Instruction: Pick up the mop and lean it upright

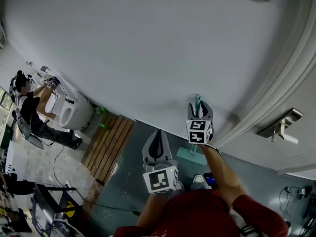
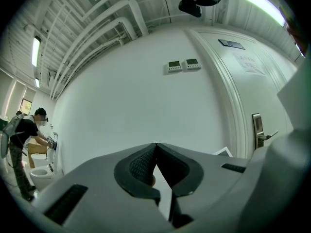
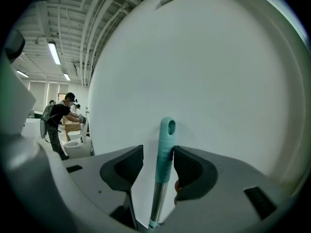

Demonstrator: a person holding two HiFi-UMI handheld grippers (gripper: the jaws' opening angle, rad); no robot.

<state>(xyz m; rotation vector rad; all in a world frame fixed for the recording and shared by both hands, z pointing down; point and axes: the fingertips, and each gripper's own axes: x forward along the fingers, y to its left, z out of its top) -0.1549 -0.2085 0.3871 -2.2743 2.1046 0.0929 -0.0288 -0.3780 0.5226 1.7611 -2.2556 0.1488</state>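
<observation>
Most of your head view is white wall (image 1: 148, 43), with a door (image 1: 301, 73) at the right edge and dark floor (image 1: 133, 186) along the bottom. At lower left lie a wooden slat mat (image 1: 108, 144) and a toilet (image 1: 74, 113), with another person (image 1: 30, 113) bent over it, well apart from you. None of that stands in your way.

The mop (image 3: 164, 154) stands just ahead of your right hand, near the centre of the frame. Its long axis runs upright, with the teal grip at the top close to the wall and the pale head (image 1: 191, 155) down on the floor by the door frame. Your right claw (image 1: 200, 107) has its jaws apart with the handle between them. There is a clear gap on the left side, and the handle lies close against the right pad, not squeezed. I judge the mop now leans by itself, so the coming move is to draw that claw straight back without nudging the handle sideways. Your left claw (image 2: 155, 145), lower and left of the mop, is closed on nothing.
</observation>
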